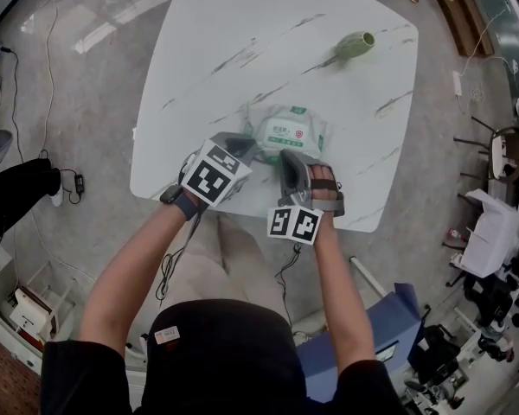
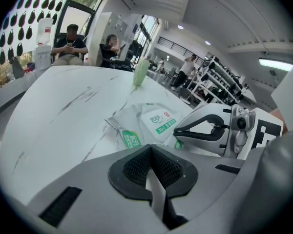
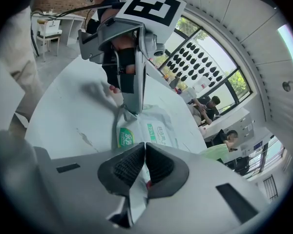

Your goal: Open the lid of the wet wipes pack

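Likely open-plan office or lab: shelving racks [image 2: 219, 84], seated people [image 2: 69, 45].

From the head view, the left gripper [image 1: 245, 148] and right gripper [image 1: 287, 161] cover the near edge of the wipes pack [image 1: 287, 128]; the lid's edge cannot be made out. The table [image 1: 242, 41] is cut off at the top. In the right gripper view, a sliver of white film sits clamped between the pads, too little to tell lid from wrapper. The pack's print is too small to read. Seated people [image 2: 71, 44] beyond the table are tiny.

right gripper [image 3: 144, 150], jaws pinching wipes pack [image 3: 157, 126]
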`<state>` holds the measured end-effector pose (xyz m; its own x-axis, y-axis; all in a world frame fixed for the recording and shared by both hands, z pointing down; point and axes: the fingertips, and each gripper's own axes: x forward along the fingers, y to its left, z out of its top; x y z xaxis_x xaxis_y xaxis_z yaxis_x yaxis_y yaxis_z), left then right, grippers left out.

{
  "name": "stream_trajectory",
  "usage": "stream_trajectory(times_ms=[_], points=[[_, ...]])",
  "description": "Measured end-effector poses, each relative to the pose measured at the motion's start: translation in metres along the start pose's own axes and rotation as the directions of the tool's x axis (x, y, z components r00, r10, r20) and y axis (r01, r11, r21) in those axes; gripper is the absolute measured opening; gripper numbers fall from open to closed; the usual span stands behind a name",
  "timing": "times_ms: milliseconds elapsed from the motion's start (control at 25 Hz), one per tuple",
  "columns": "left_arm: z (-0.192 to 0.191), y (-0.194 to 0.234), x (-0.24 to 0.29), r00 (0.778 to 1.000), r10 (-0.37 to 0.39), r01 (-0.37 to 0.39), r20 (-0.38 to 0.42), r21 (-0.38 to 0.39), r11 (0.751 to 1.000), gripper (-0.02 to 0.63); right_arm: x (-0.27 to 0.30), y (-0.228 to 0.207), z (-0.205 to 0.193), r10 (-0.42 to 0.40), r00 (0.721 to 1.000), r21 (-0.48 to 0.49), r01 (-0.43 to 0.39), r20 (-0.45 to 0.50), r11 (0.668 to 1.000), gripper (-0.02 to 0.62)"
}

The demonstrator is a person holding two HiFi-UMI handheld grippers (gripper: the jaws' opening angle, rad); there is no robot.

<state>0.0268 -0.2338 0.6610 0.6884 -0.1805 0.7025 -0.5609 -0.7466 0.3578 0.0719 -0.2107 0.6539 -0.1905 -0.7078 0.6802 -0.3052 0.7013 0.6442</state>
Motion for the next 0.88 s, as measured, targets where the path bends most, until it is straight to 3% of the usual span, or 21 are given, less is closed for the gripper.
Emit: stream_trajectory(times_ms=[240,440,880], points=[[-0.0001,0.0006,0.0003,1.000,0.009,-0.009,0.002,0.018,1.000,0.016,0.0019,-0.0017,0.0000,0.053,0.999,0.065,-0.053,-0.006,0.996,0.014],[-0.0016,-0.0012,0.0014,1.000,0.013,-0.011,-0.023,0.079,0.997,0.016,-0.0001,-0.0022,0.0001,0.033,0.999,0.074,-0.033,-0.006,0.997,0.015],[-0.0032,-0.0018,0.0028,0.999,-0.007,0.012,-0.053,0.091,0.996,0.015,-0.0022,-0.0038,0.0009,0.010,1.000,0.066,-0.009,-0.013,0.998,0.015]])
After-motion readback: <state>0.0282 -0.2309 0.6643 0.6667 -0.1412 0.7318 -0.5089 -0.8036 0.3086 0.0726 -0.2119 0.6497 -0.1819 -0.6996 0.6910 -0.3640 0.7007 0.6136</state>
